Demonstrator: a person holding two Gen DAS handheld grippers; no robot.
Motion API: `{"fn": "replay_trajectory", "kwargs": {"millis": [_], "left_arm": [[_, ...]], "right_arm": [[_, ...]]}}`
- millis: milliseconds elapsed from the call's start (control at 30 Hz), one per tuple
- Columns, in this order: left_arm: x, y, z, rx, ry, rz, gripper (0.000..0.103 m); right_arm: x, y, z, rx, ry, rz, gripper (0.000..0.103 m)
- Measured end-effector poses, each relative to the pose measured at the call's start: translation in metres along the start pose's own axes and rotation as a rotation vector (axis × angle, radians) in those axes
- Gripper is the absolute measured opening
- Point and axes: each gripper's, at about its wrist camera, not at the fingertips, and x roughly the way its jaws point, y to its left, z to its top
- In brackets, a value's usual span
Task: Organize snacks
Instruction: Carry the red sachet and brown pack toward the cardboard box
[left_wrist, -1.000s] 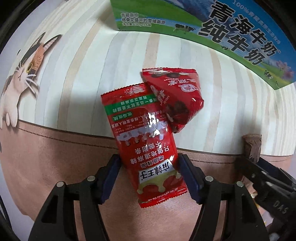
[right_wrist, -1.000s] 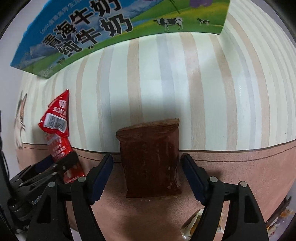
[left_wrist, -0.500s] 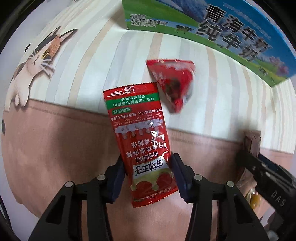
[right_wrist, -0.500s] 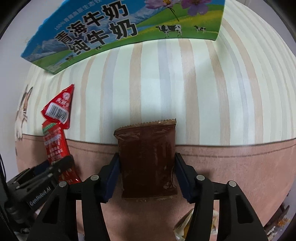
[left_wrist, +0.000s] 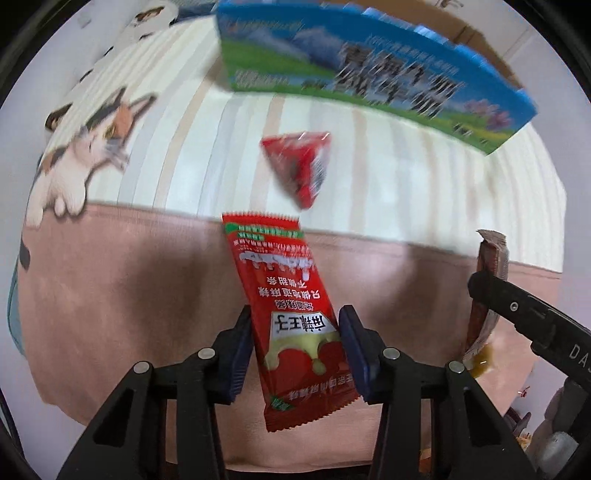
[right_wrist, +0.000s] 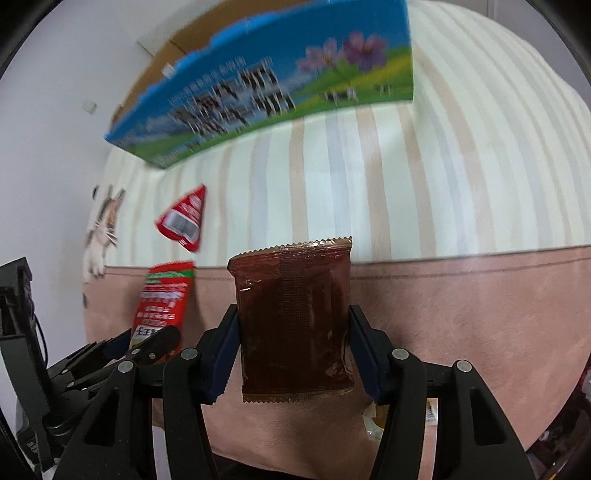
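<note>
Red packet (left_wrist: 295, 325) and brown packet (right_wrist: 295, 321) now lifted, both clamped.

Motion-blurred lettering on the milk carton (left_wrist: 373, 74), unreadable in both views.

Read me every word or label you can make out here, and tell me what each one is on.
"DA", cut off by the frame edge: on the right tongs.
Red packet in the left tongs: large Chinese characters, upside down, unreadable.
Milk box: blurred.
Triangular packet: barcode only.
Brown packet: none.
</note>
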Motion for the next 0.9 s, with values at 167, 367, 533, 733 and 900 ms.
{"fn": "replay_trajectory", "kwargs": {"millis": [167,367,533,733,900], "left_arm": [[-0.027,-0.011,0.016,0.041,-0.038,-0.047,0.028],[0.02,0.009,0.045,-0.135,0.168,-0.183,0.039],[0.056,0.05,0.028,-0.444,0.304,-0.355,0.04],[0.065,0.021,0.045,-0.463,0.279,-0.383,0.068],[0.101,-0.019,0.073,-0.364,0.319,-0.217,0.079]], "right_arm": [[-0.036,-0.007,0.026,-0.007,-0.055,0.028,0.059],[-0.04,-0.019,0.041,0.017,-0.058,0.039,0.059],[-0.025,-0.031,0.035,0.071,-0.035,0.057,0.059],[-0.007,-0.055,0.032,0.125,-0.02,0.023,0.059],[0.0,-0.068,0.03,0.141,-0.012,-0.007,0.059]]}}
